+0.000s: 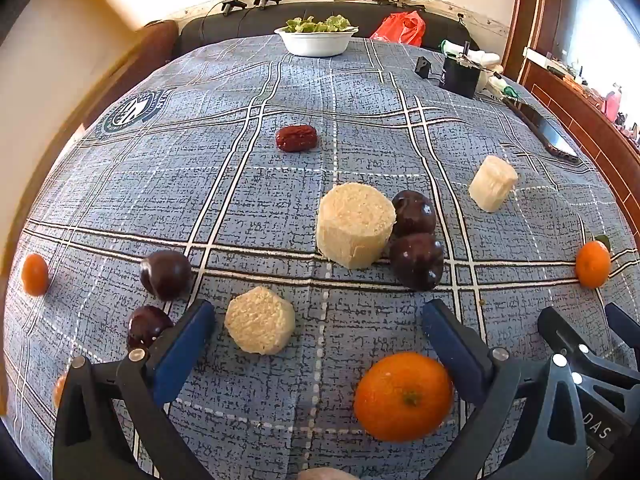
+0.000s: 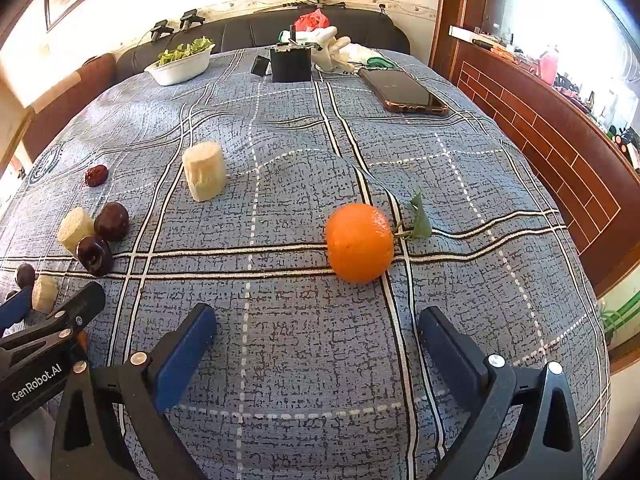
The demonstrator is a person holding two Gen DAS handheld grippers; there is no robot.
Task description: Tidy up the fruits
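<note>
Sorting not yet begun, I judge. Left gripper (image 1: pixel 318 330) jaws wide, empty — round orange tangerine (image 1: pixel 403 396) lies between them near blue plaid tablecloth's (image 1: pixel 240 200) near edge. Right gripper (image 2: pixel 318 334) wide, empty — leafy orange mandarin (image 2: pixel 359 242) ahead. Next I lower, close.

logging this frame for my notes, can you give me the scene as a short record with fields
surface: blue-grey plaid tablecloth
left gripper: left gripper open, empty
right gripper: right gripper open, empty
nearest to left gripper: round orange tangerine near its right finger; pale cut cylinder chunk between the fingers, untouched
ahead of right gripper: leafy-stemmed orange tangerine
other fruit: dark purple round plums, wrinkled red date
far end: white bowl of green leaves, black smartphone
</note>
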